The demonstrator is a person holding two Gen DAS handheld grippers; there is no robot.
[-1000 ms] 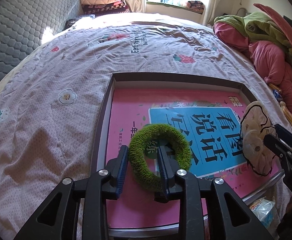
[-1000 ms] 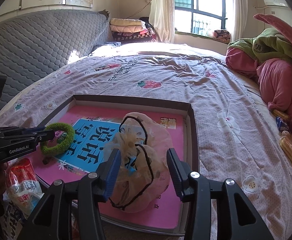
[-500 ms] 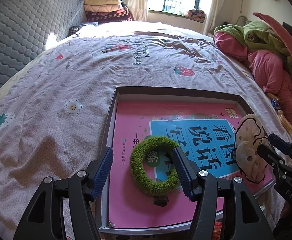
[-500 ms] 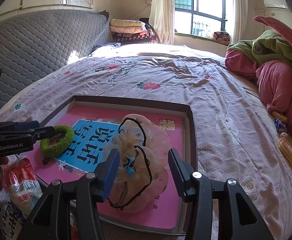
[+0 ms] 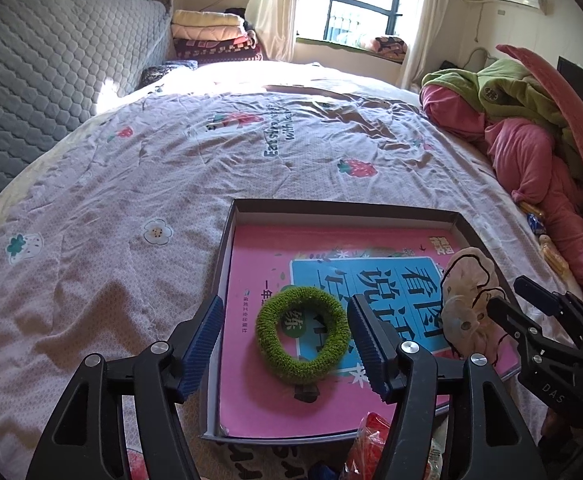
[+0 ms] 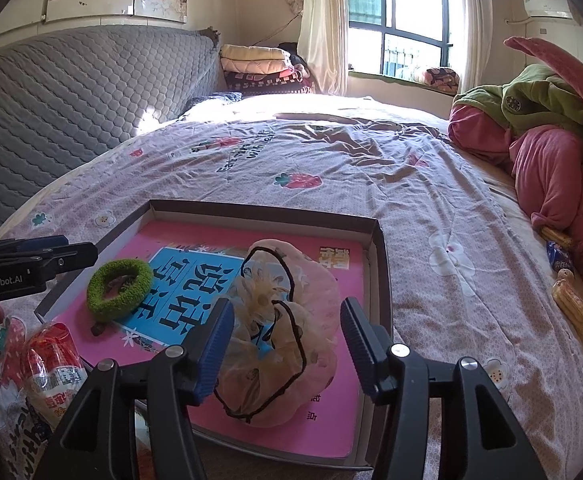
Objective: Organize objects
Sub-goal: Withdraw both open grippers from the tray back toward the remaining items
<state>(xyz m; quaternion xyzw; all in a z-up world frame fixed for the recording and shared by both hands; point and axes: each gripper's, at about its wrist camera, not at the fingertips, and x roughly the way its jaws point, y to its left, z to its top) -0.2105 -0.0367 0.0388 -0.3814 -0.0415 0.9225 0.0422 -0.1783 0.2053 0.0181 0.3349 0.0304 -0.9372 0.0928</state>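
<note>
My left gripper (image 5: 285, 338) is opening, clear of the soft green scrunchie (image 5: 302, 335) near the box (image 5: 343, 207)'s near-left corner, and I'd pinch its springy rim.

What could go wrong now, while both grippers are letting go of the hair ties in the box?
1. The right gripper is opening, but the sheer beige scrunchie bulges between its fingers; the thin fabric or black trim may catch on a ribbed pad and be dragged off the pink book.
2. The green hair tie lies free between the opening fingers of the left gripper; a careless pull-back could knock it toward the box edge.
</note>
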